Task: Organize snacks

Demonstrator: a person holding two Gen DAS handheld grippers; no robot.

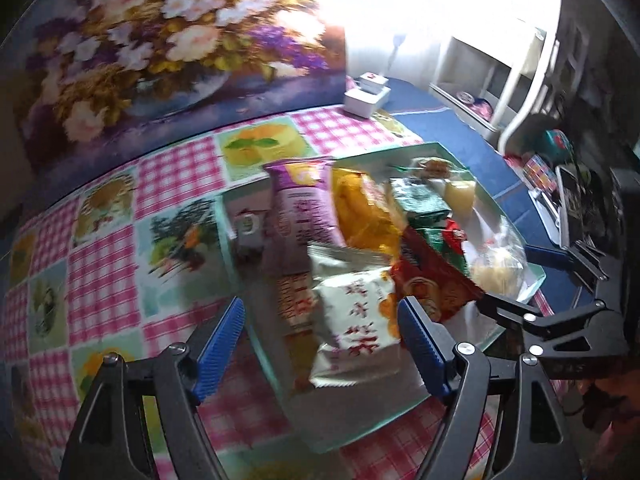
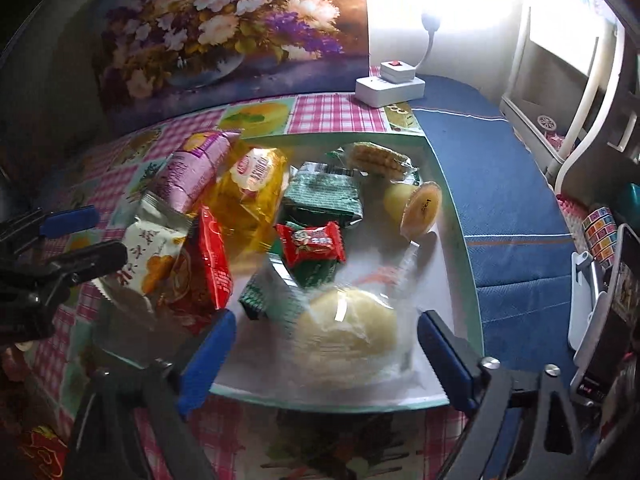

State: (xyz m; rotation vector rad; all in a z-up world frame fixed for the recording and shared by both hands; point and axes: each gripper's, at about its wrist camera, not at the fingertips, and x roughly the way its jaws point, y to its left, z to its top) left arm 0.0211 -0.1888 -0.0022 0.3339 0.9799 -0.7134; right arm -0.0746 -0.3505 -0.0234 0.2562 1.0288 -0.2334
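A shallow white tray with a mint-green rim (image 1: pixel 256 328) (image 2: pixel 452 184) holds several snacks. In it lie a white packet with red characters (image 1: pixel 356 320) (image 2: pixel 154 256), a pink-purple bag (image 1: pixel 300 208) (image 2: pixel 192 176), a yellow bag (image 1: pixel 360 212) (image 2: pixel 252 188), a red packet (image 1: pixel 432 280) (image 2: pixel 212 264), green packets (image 2: pixel 324 196), a small red packet (image 2: pixel 312 244), a jelly cup (image 2: pixel 420 208) and a clear-wrapped bun (image 1: pixel 496 264) (image 2: pixel 352 336). My left gripper (image 1: pixel 320 348) is open with the white packet between its fingers. My right gripper (image 2: pixel 326 360) is open around the bun.
The tray sits on a pink checked tablecloth (image 1: pixel 100 264) with fruit pictures. A floral picture (image 2: pixel 224 28) stands behind. A white power adapter with a lamp (image 2: pixel 390 84) is at the back. A blue cloth (image 2: pixel 500 184) and clutter (image 2: pixel 600 280) lie to the right.
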